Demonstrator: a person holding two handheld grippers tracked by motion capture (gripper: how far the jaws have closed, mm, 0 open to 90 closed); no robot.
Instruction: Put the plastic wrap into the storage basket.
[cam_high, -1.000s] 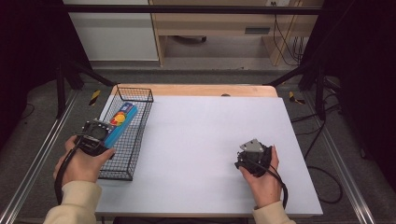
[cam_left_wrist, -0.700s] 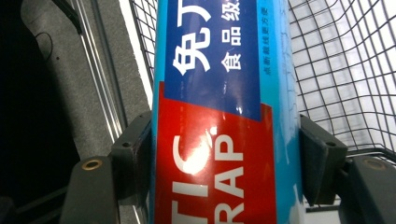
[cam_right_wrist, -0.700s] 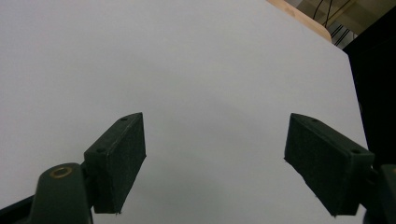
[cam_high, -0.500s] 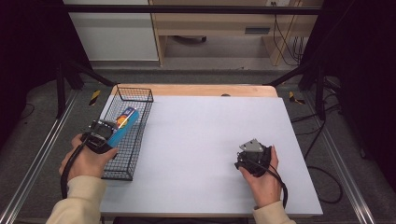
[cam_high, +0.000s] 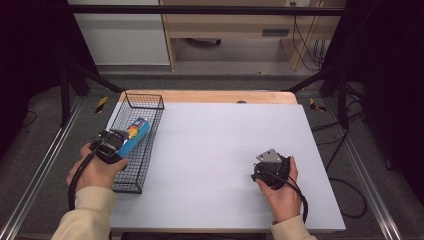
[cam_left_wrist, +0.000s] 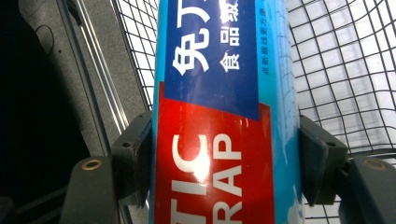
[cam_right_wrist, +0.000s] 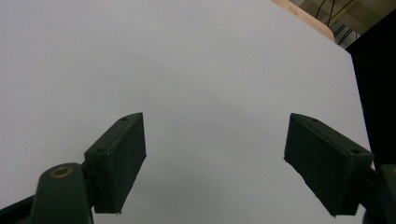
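A blue box of plastic wrap (cam_high: 134, 134) with a red label lies slanted over the black wire basket (cam_high: 141, 100) at the table's left. My left gripper (cam_high: 119, 139) is shut on its near end. In the left gripper view both black pads (cam_left_wrist: 135, 158) press the box's (cam_left_wrist: 219, 116) sides, with the basket mesh (cam_left_wrist: 341, 79) behind it. My right gripper (cam_high: 264, 167) rests low over the white tabletop (cam_high: 220, 140) at the front right. In the right gripper view its pads (cam_right_wrist: 116, 161) stand wide apart around my right gripper (cam_right_wrist: 212, 163), with nothing between them.
The wire basket runs along the table's left edge, beside a metal rail (cam_high: 40, 170). A wooden strip (cam_high: 215, 96) borders the table's far edge. Cables (cam_high: 345, 170) trail off the right side. A cabinet and shelf stand on the floor beyond.
My left hand has drawn the box a little toward the near side of the basket, so its far end has dropped back. The right hand has stayed put.
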